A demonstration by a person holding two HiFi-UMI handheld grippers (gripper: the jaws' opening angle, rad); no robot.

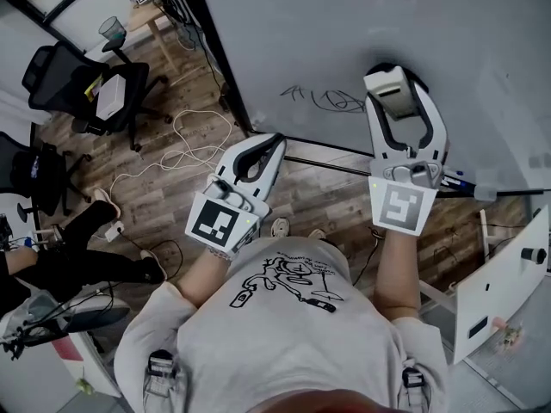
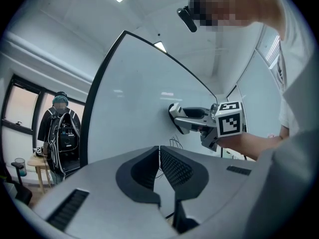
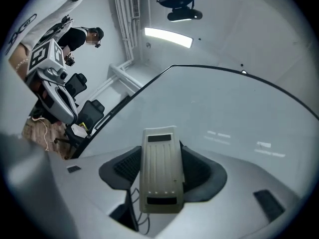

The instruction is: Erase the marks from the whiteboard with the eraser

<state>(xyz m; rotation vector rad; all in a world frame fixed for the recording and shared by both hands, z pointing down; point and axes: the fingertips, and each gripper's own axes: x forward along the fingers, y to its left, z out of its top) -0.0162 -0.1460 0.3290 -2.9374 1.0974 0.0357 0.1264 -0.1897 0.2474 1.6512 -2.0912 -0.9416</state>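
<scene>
A large whiteboard [image 1: 362, 33] stands before me, with a black scribble [image 1: 323, 100] low on it. My right gripper [image 1: 392, 89] is shut on a cream eraser [image 3: 160, 168], whose face is pressed to the board just right of the scribble. The eraser [image 1: 393, 86] also shows at the jaws in the head view. My left gripper [image 1: 269, 143] is shut with nothing in it, held off the board's lower left corner. From the left gripper view [image 2: 159, 156] I see the right gripper [image 2: 175, 116] against the board above the scribble [image 2: 174, 143].
Black office chairs [image 1: 82, 80] and a loose white cable [image 1: 194, 140] lie on the wood floor at the left. A person in black [image 2: 60, 128] stands beyond the board's left edge. A marker tray [image 1: 465, 183] runs under the board at the right.
</scene>
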